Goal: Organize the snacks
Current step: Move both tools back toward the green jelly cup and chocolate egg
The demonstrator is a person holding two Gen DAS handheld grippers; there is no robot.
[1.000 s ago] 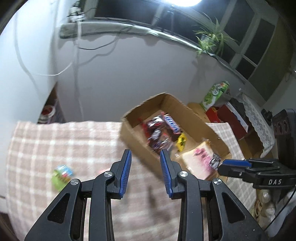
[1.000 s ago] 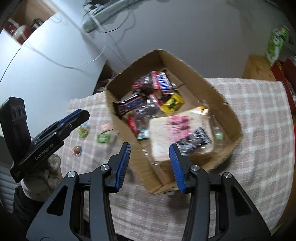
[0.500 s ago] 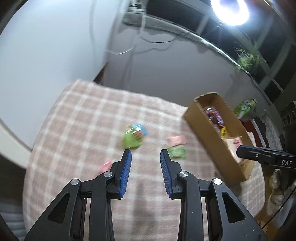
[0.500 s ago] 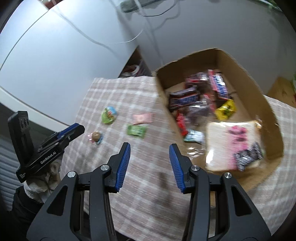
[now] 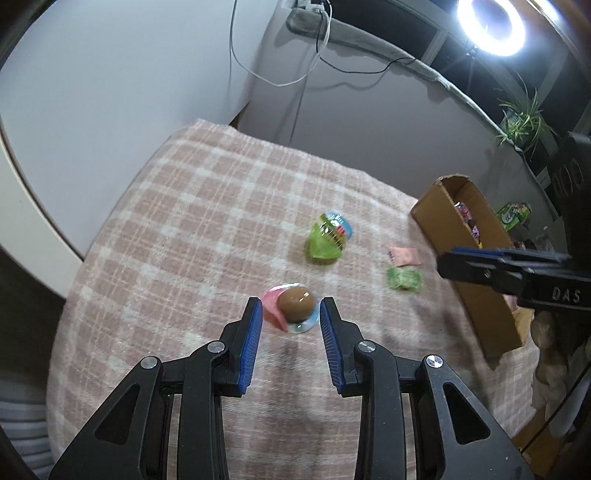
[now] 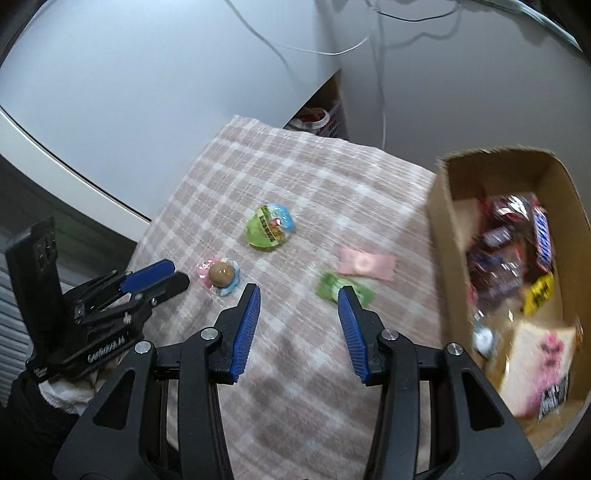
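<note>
Left tongs (image 5: 290,314) parted and empty, hovering over the pink-and-white checked counter (image 5: 192,229), with the small round brown sweet in a clear pink-and-blue wrapper (image 5: 295,305) lying straight ahead, framed between the two blue pads but not pinched. No real long axis to that sweet, so likely no wrist turn needed, only a short drop and a squeeze. Right tongs (image 6: 299,293) also empty, spread a little wider, aimed at bare cloth with the flat green wrapped candy (image 6: 343,288) just beside the right-hand pad and the pink flat wrapper (image 6: 365,263) just beyond. Round green-and-blue packet (image 5: 328,236) well apart from both. Left hand clearly the nearer to the brown sweet. Seen only from the right wrist: the inside of the open brown cardboard box (image 6: 439,206) with its chocolate bars. From the left wrist, mostly its outer wall, plus the ring lamp (image 5: 491,26) and window plant (image 5: 522,122).
</note>
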